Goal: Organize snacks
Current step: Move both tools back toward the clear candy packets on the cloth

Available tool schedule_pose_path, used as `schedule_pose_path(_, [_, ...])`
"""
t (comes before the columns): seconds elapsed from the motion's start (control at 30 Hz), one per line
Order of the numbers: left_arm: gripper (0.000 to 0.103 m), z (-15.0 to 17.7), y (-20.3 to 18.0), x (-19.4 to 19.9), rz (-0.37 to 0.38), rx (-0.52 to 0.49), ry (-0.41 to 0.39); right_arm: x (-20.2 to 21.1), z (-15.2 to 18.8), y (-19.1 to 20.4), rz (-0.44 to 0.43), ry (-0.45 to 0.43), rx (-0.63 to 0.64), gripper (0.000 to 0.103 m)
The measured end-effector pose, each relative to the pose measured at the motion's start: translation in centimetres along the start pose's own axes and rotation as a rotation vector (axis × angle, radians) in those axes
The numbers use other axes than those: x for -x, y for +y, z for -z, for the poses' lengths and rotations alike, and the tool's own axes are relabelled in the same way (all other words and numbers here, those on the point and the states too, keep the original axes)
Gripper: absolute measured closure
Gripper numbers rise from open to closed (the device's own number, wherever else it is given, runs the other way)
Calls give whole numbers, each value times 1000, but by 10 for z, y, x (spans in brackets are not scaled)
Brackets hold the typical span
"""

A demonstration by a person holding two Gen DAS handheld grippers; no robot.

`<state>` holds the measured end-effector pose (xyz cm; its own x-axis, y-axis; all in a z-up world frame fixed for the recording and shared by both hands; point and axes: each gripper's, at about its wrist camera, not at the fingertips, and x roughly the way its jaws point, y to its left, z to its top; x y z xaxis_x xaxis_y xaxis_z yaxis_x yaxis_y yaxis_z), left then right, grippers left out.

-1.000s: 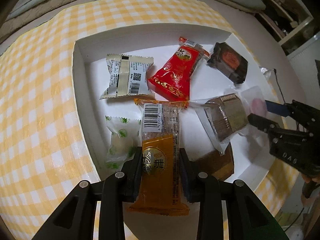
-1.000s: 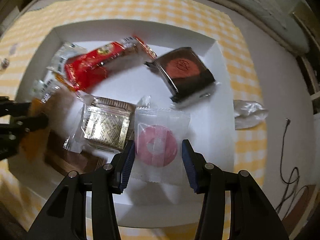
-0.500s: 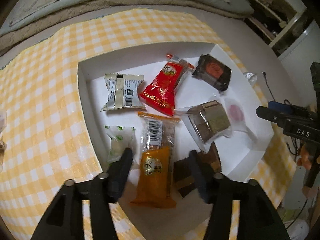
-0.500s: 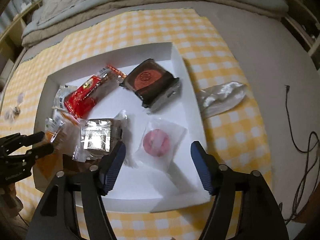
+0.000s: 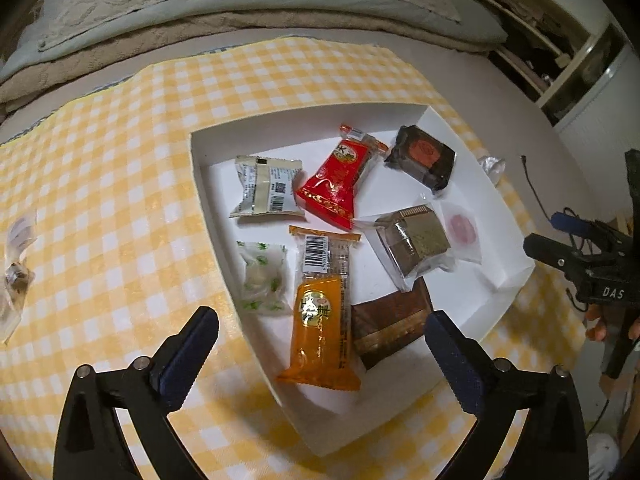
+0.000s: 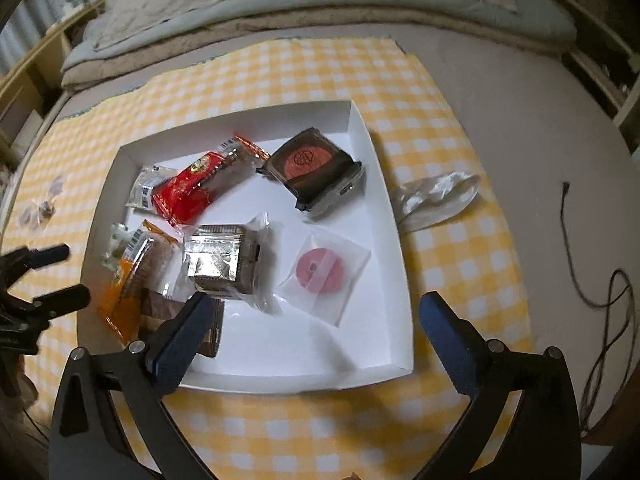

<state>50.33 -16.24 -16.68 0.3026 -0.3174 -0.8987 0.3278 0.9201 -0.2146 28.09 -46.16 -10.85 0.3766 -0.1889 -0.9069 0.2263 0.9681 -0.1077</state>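
A white tray holds several wrapped snacks. An orange packet lies at its near edge, beside a brown bar. My left gripper hangs above the orange packet, jaws opening wide, touching nothing. A clear packet with a pink ring sweet lies flat in the tray. My right gripper hovers above it, jaws opening, with no pad on it. Each gripper also shows in the other's view: right gripper, left gripper.
Also in the tray are a red packet, a dark cake packet, a silver-wrapped block, a white barcode packet and a green-flecked sweet. A crumpled wrapper lies right of the tray, and a cable lies farther right.
The left gripper let go of the orange packet and the right let go of the pink ring packet. Both opened wide and rose away from the tray.
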Motion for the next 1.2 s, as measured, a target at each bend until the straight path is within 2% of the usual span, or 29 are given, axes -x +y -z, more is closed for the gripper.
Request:
schedule_pose_path(0.47, [0,10,3,45,-13,13,-69,31,9,10,8,-31,15,0])
schedule_pose_path(0.67, [0,16,14,74,-40,14,-124,52,6,21,-18,-89,9,0])
schedule_pose_path(0.97, [0,40,57,126,-134,75,-227,67,-7,67,-64,-184,51,0])
schedule_pose_path(1.2, [0,66,100,160,-200,141,-266,66,-17,122,-122,-226,100,0])
